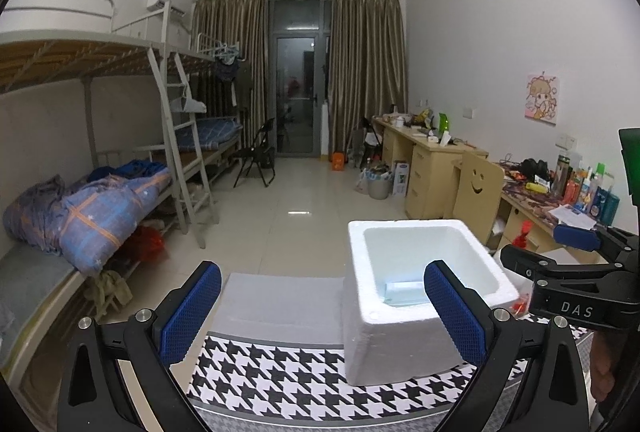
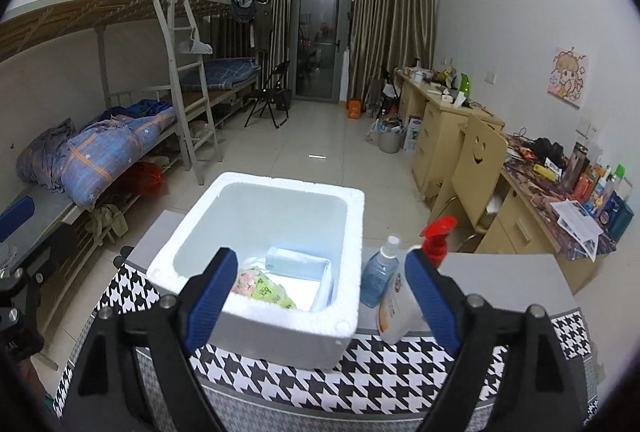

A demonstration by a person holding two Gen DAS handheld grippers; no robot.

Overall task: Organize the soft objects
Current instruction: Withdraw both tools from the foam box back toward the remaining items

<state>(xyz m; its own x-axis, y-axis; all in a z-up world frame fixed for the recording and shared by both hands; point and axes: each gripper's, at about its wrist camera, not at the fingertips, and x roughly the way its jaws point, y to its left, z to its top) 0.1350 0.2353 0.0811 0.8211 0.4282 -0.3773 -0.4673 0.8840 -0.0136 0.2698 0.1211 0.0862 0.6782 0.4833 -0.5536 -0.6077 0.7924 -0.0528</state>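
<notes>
Left gripper (image 1: 322, 308) wide open, nothing between the blue pads, hanging over the houndstooth cloth (image 1: 280, 372) just left of the white foam box (image 1: 400, 344). Inside the box, seen from the right wrist: green-pink soft packet (image 2: 262, 286) at front left, pale blue soft pack (image 2: 298, 262) behind it, touching. Right gripper (image 2: 322, 290) also wide open and empty, above the box's near rim. Right of the box: blue liquid bottle (image 2: 380, 272), then white spray bottle (image 2: 400, 306) with red trigger, leaning, just beside.
</notes>
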